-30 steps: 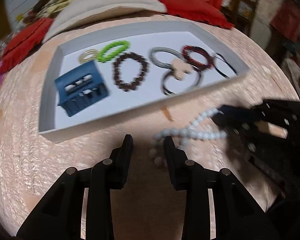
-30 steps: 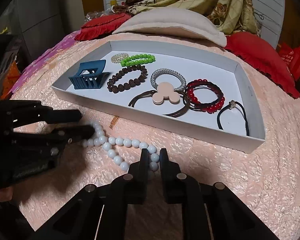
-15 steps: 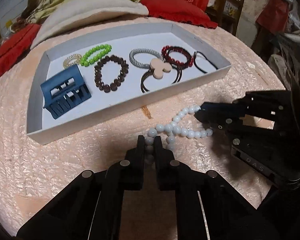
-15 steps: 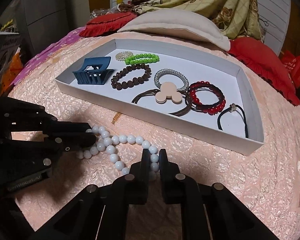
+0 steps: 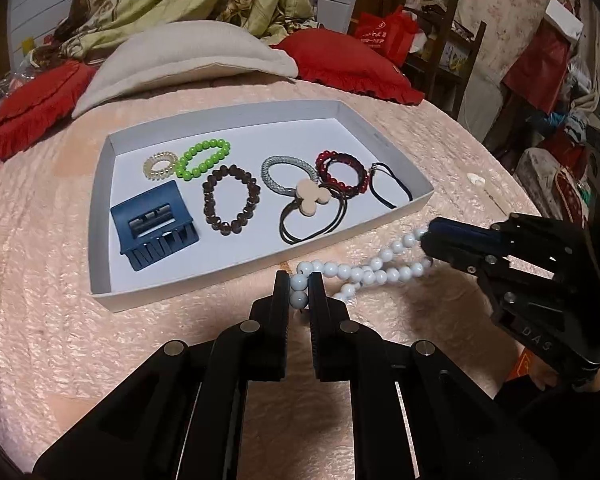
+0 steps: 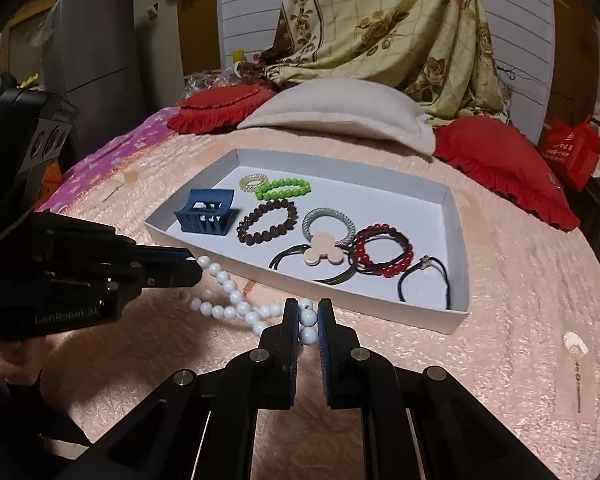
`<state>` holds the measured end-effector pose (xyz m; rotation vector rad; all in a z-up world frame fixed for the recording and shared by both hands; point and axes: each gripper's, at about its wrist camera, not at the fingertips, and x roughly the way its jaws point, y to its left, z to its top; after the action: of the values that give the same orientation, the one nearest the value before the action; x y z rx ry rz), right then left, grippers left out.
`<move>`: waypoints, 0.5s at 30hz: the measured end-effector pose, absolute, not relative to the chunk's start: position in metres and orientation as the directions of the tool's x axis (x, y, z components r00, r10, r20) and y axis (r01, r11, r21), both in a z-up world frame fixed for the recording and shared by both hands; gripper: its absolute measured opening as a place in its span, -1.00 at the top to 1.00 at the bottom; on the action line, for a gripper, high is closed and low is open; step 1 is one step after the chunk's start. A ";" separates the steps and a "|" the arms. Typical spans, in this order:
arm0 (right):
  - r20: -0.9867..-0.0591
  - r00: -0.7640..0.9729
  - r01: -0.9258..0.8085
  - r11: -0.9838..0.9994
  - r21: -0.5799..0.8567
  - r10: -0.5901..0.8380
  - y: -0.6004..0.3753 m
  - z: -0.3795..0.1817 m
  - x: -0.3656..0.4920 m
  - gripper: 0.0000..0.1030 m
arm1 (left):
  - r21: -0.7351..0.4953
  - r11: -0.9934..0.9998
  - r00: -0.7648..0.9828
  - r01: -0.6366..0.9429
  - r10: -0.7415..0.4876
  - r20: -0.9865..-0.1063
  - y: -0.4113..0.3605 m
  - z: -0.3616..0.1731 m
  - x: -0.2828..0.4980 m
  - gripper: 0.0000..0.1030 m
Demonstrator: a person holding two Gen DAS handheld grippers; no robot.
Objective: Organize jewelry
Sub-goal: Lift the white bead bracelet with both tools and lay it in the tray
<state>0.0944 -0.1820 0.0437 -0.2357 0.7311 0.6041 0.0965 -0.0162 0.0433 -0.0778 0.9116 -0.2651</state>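
Observation:
A white bead necklace hangs between my two grippers, just in front of the white tray. My left gripper is shut on one end of it, with two beads between its pads. My right gripper is shut on the other end; it shows at the right in the left wrist view. In the right wrist view the necklace droops toward the left gripper. The tray holds a blue hair claw, a brown bracelet, a green bracelet and hair ties.
The tray sits on a pink textured bedspread. A beige pillow and red cushions lie behind it. A small earring or pin lies on the bedspread at the right.
My left gripper has closed on the necklace's end. Both grippers have risen and the bead strand has come up off the bedspread between them.

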 end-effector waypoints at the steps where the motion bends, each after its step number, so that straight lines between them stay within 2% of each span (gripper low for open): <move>1: -0.683 0.590 -0.588 0.809 0.002 0.431 -0.183 0.045 0.094 0.83 | -0.180 0.965 0.580 0.191 -0.259 -0.773 -0.016 0.043 0.097 0.86; 15: -0.677 0.607 -0.562 0.827 0.006 0.417 -0.187 0.046 0.094 0.83 | -0.186 0.964 0.580 0.191 -0.264 -0.771 -0.019 0.046 0.097 0.86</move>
<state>0.0936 -0.1868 0.0457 -0.2158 0.7226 0.5710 0.0970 -0.0190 0.0455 -0.0852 0.9146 -0.2662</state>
